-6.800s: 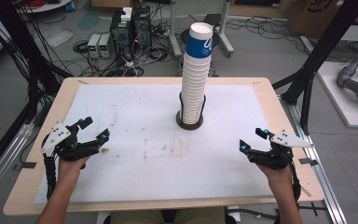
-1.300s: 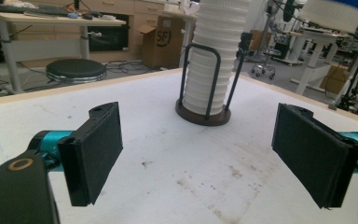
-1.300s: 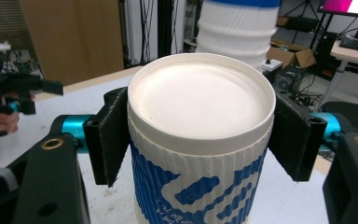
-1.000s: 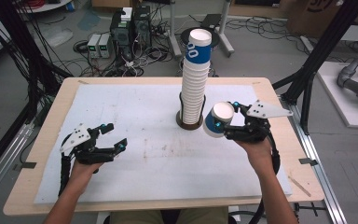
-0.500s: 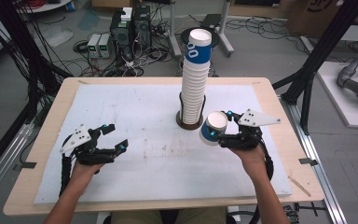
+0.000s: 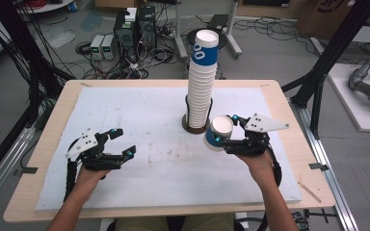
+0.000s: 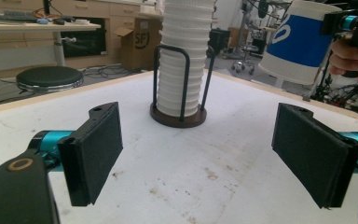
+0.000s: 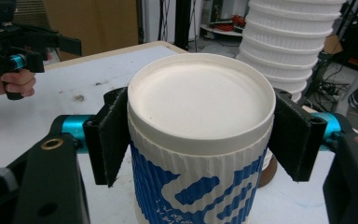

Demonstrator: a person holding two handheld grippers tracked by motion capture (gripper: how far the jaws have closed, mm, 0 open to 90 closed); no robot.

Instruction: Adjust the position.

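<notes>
r gripper [image 6: 231, 137] clamps cup [image 6: 218, 133], stack [image 6: 201, 82] beside

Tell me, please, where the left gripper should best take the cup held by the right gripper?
Probably the ribbed wall of the cup near its open end, coming from the left gripper's side. The right gripper clamps it near the closed base, tilted, leaving that end free.

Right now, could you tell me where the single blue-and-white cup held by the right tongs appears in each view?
High view: the cup sits right of centre, beside the stack's base.
Left gripper view: top right corner, held aloft.
Right gripper view: centre foreground, bottom facing the camera, clamped between the pads.
Shared landmark: the cup stack in its holder.
</notes>
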